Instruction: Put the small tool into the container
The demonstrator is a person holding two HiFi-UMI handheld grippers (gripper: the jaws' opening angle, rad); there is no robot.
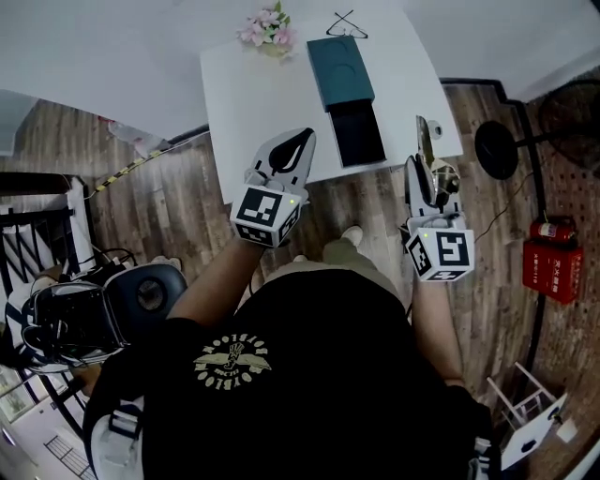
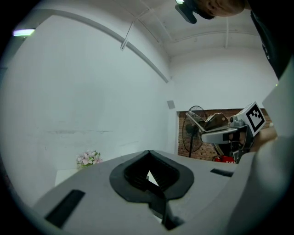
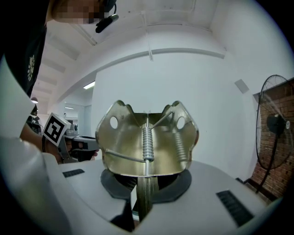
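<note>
Gold clip, teal box

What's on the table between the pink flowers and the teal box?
Nothing; the head view shows only bare white table between the flowers and the teal box.

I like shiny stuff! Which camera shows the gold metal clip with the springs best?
The right gripper view: the gold metal spring clip fills it, pinched in the right gripper. The head view shows the clip small, edge-on; the left gripper view shows it far off.
</note>
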